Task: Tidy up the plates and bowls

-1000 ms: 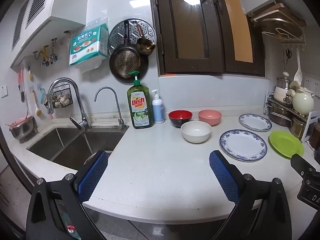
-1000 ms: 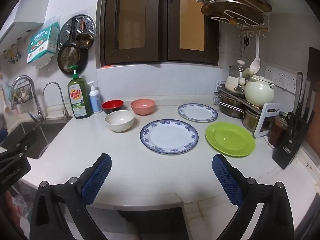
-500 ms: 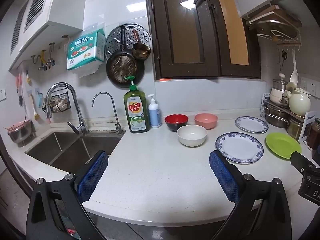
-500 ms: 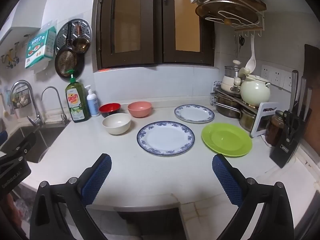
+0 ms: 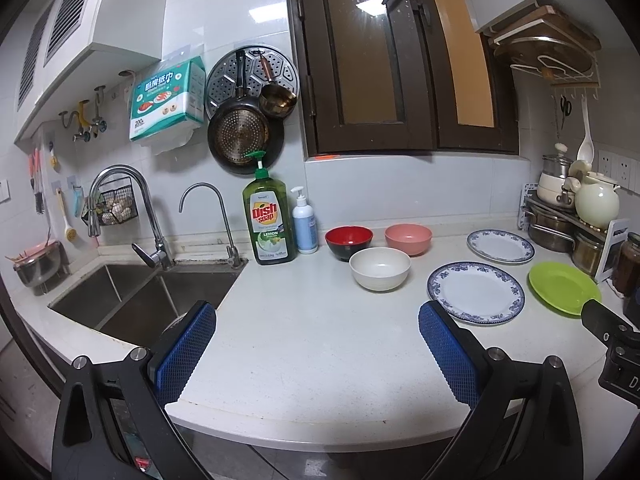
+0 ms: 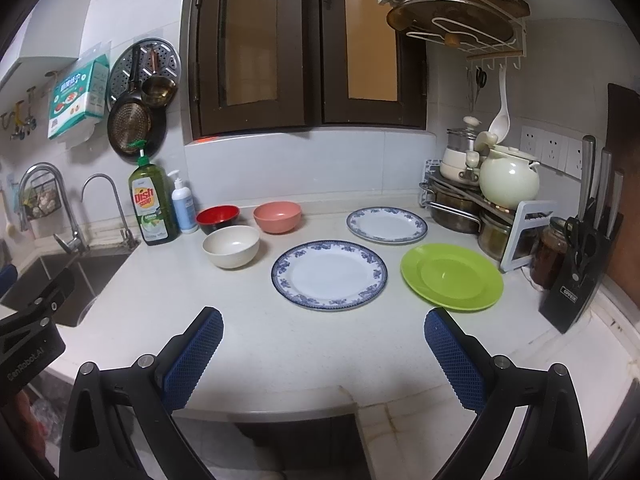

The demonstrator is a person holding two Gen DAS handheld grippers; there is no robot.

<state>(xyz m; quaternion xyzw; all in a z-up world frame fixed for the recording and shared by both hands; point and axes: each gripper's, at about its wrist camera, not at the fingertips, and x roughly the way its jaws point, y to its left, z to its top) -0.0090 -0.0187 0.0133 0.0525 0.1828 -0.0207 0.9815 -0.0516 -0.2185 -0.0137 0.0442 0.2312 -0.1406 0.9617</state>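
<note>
Plates and bowls sit spread across the white counter [image 6: 256, 344] that fills the middle of both views, none stacked. Largest of them, the big blue-rimmed plate [image 6: 329, 275] lies flat at the centre of the right wrist view; the green plate [image 6: 452, 277] lies just beside it toward the right of the frame, and the smaller blue-rimmed plate [image 6: 387, 225] sits behind the two, nearer the wall. Left of centre, three bowls stand upright in a tight cluster: the cream bowl [image 6: 231, 246] in front, the pink bowl [image 6: 277, 217] and the red bowl [image 6: 218, 218] behind it, close to the backsplash. I see no plate or bowl touching another.

My left gripper [image 5: 316, 350] hangs at the bottom of its frame with its blue pads spread wide and nothing between them, over the counter's near edge; the sink [image 5: 132, 296] lies at middle left. My right gripper [image 6: 323, 354] is likewise spread wide and empty, low in its frame, with the big blue-rimmed plate just beyond its tips.

A dish soap bottle [image 6: 152, 204] and a white pump bottle [image 6: 183, 204] stand against the wall left of the bowls. A knife block [image 6: 578, 280] occupies the far right of the right wrist view.
</note>
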